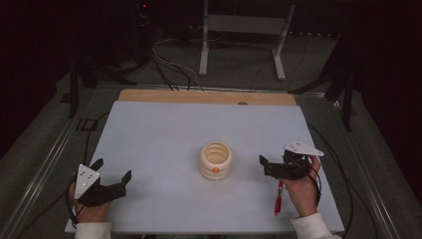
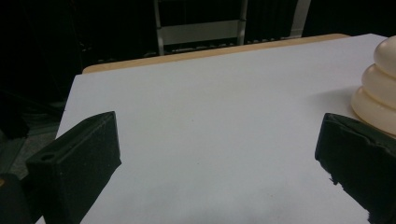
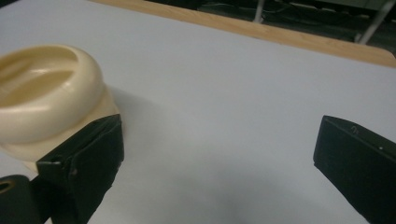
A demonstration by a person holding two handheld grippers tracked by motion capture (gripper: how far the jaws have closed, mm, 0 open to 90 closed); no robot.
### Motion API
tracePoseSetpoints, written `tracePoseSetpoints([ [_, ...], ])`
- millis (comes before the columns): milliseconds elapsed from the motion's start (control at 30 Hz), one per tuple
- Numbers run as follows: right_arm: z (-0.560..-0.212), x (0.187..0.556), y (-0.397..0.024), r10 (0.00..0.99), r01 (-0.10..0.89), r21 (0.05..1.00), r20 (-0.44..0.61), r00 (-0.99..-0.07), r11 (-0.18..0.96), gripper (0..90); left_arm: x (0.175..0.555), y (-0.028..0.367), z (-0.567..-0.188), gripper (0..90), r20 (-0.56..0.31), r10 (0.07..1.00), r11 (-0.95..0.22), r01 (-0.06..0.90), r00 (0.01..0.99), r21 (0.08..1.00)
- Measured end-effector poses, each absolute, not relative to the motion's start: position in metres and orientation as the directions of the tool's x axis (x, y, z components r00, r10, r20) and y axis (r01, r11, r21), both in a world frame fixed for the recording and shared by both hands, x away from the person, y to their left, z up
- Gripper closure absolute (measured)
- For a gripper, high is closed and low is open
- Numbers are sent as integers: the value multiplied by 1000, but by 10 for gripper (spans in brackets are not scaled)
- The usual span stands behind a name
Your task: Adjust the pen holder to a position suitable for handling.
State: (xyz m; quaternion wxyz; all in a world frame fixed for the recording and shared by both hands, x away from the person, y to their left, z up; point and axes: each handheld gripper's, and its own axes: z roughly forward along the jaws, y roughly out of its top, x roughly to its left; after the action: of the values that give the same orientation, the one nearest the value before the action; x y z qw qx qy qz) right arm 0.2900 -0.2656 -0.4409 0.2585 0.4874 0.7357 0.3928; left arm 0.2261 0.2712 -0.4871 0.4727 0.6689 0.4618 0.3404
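Observation:
A cream ribbed pot (image 1: 215, 160) stands upright in the middle of the white board (image 1: 164, 134), with a small orange spot (image 1: 215, 170) on its near side. My left gripper (image 1: 114, 168) rests at the board's near left corner, open and holding nothing, well left of the pot. In the left gripper view the gripper (image 2: 219, 140) has its jaws wide apart, and the pot (image 2: 380, 79) is at the right edge. My right gripper (image 1: 263, 166) is open just right of the pot. In the right gripper view the gripper (image 3: 219, 140) is empty, with the pot (image 3: 46, 93) beside the left jaw.
A red tag (image 1: 278, 201) hangs from the right gripper over the board. A strip of wooden tabletop (image 1: 206, 96) shows behind the board. Past the table stand a white metal frame (image 1: 244, 25) and loose cables (image 1: 169, 69) on the floor.

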Motion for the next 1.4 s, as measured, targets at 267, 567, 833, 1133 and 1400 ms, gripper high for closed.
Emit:
tracePoseSetpoints([
  [267, -457, 284, -276, 926, 562, 803, 34, -375, 198, 23, 226, 270, -488, 7, 19, 940, -128, 298, 341, 946],
  [567, -468, 277, -283, 931, 590, 786, 53, -362, 185, 23, 227, 270, -488, 7, 21, 939, -130, 298, 343, 946],
  [833, -478, 270, -293, 937, 614, 768, 54, -346, 182, 23, 227, 270, -488, 7, 24, 938, -135, 299, 346, 945],
  [1133, -483, 264, -302, 942, 633, 751, 45, -334, 189, 23, 228, 269, -489, 7, 27, 936, -140, 302, 350, 943],
  [1400, -488, 261, -304, 946, 666, 720, 42, -322, 194, 23, 228, 268, -489, 7, 28, 936, -140, 299, 351, 944],
])
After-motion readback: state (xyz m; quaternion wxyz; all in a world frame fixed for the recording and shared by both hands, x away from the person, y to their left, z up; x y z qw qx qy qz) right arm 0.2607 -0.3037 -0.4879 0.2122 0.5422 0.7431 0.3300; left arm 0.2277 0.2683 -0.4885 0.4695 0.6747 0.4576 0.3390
